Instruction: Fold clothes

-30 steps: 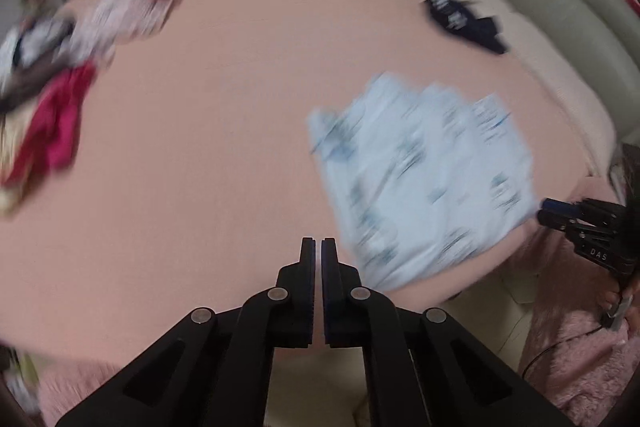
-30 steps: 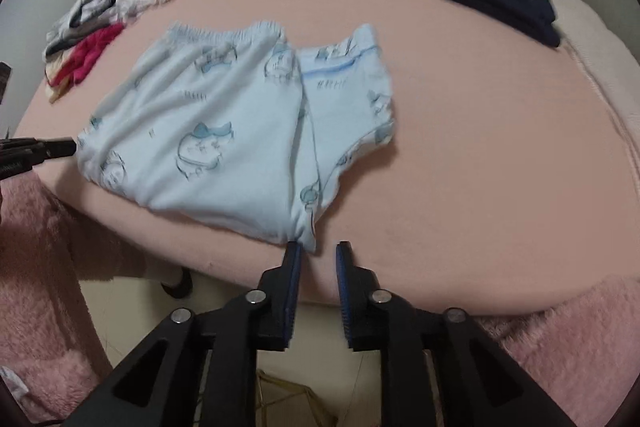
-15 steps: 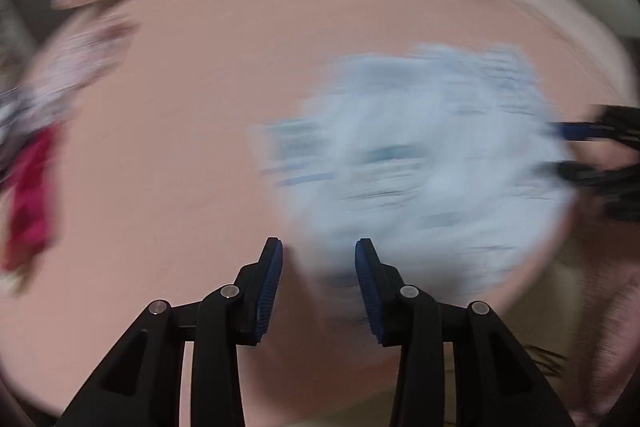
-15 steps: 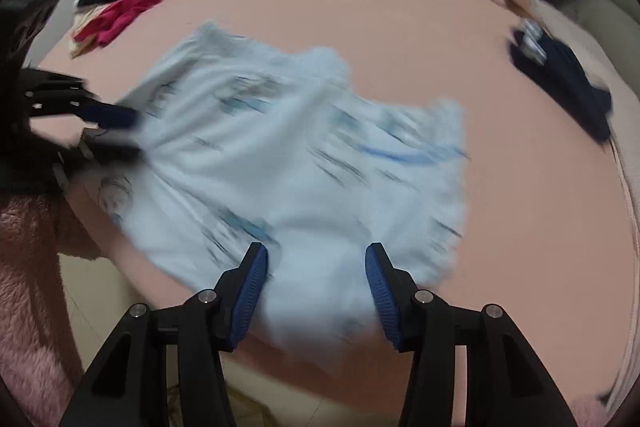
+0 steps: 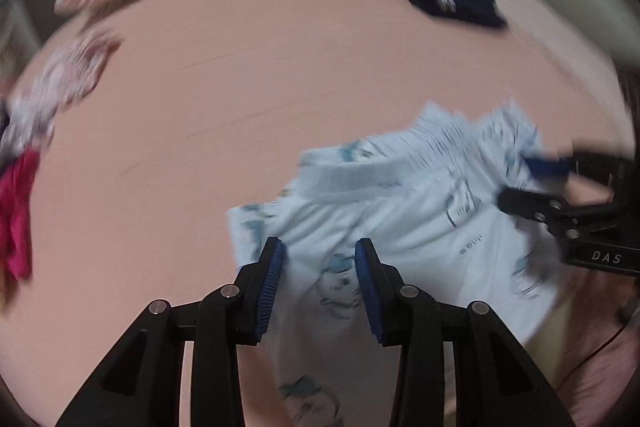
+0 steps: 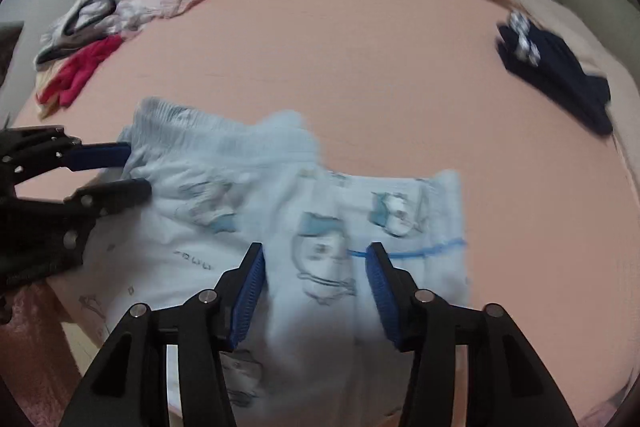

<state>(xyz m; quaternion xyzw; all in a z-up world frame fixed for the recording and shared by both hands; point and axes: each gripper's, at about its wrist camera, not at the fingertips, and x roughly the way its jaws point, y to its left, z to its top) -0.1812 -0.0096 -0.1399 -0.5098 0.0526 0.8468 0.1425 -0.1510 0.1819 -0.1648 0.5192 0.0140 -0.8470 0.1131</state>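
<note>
Your left gripper (image 5: 319,267) and right gripper (image 6: 316,273) have both just been opening; jaws apart, pads unpressed, over the pale blue printed cotton garment (image 6: 280,227), which lies at the pink bed's (image 6: 360,67) six o'clock edge.

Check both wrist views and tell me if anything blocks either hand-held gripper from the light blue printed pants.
Nothing visible does. The left hand-held gripper and the right hand-held gripper both stand open directly over the light blue pants. The dark navy garment and the red garment lie well clear on the pink bed.
</note>
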